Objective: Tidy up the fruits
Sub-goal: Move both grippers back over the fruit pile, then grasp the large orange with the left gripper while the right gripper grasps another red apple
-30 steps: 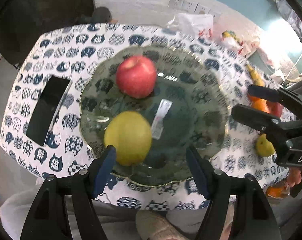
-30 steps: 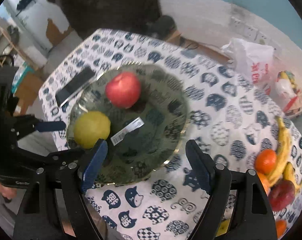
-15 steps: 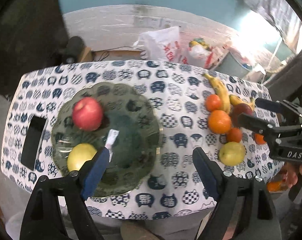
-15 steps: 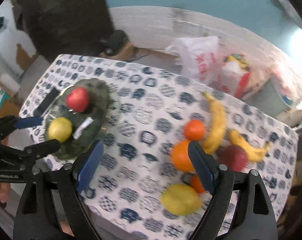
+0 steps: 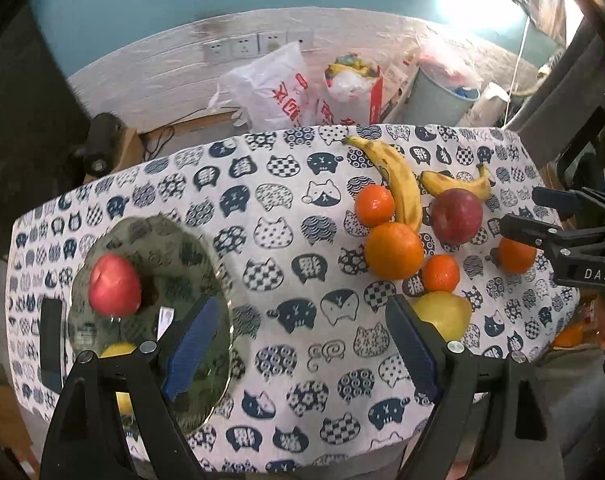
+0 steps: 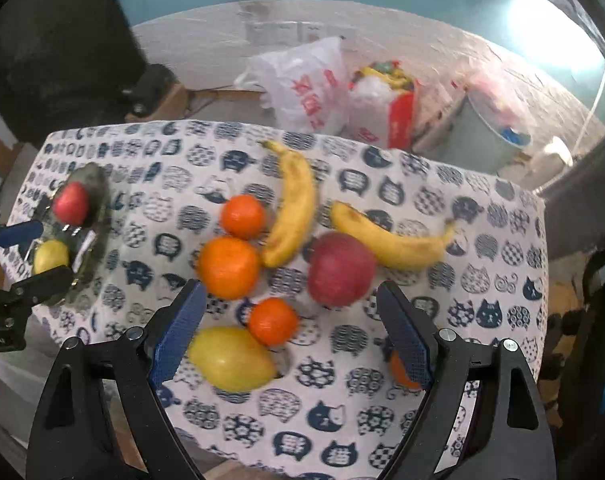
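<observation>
A glass plate [image 5: 190,240] at the table's left holds a red apple [image 5: 114,284] and a yellow-green fruit [image 5: 116,349]. On the right lie two bananas [image 6: 292,204], a dark red apple [image 6: 340,268], several oranges [image 6: 228,266] and a yellow pear [image 6: 230,358]. My left gripper [image 5: 298,344] is open and empty above the table's front middle. My right gripper [image 6: 290,336] is open and empty above the fruit pile, its fingers on either side of a small orange [image 6: 272,320]. The plate also shows in the right wrist view [image 6: 96,184].
A cat-print cloth [image 5: 286,320] covers the table. A black phone [image 5: 50,340] lies left of the plate. Plastic bags [image 5: 270,88] and a grey bin [image 5: 442,96] stand on the floor behind the table.
Both grippers have swung right, away from the plate and toward the fruit pile. Both stayed open and empty. The fruit has not moved.
</observation>
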`<state>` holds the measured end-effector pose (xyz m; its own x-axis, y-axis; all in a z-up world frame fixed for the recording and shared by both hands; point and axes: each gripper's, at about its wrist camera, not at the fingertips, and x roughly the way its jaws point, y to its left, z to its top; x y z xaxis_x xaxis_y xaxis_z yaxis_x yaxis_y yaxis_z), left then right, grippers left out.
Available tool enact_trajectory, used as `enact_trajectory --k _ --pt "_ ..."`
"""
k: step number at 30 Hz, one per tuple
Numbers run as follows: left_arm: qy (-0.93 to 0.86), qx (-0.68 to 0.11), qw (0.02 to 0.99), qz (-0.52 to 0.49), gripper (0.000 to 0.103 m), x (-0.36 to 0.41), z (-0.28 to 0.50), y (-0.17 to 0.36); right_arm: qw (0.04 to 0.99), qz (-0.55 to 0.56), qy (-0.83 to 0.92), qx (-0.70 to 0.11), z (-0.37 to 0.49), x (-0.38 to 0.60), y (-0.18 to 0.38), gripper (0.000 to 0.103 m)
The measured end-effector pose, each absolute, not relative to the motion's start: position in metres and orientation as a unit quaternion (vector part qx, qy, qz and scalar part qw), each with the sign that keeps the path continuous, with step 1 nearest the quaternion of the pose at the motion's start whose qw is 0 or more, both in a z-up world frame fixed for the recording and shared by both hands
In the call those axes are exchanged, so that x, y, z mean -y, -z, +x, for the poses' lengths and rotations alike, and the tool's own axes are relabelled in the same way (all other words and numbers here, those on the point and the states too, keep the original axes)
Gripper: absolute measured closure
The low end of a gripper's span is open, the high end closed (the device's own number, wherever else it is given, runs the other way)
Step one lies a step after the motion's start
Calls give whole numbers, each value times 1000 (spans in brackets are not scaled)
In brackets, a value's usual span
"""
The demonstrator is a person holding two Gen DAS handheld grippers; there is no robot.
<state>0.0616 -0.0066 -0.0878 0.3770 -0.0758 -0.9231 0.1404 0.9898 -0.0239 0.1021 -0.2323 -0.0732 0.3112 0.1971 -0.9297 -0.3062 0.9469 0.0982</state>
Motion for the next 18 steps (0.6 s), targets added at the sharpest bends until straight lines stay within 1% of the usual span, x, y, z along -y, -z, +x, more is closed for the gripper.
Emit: enact_trajectory --k 11,18 --pt "82 -569 816 61 17 27 100 129 789 -37 -130 -599 133 253 121 17" --pt "94 -582 806 53 16 34 111 144 783 -21 -123 -610 149 257 149 17"
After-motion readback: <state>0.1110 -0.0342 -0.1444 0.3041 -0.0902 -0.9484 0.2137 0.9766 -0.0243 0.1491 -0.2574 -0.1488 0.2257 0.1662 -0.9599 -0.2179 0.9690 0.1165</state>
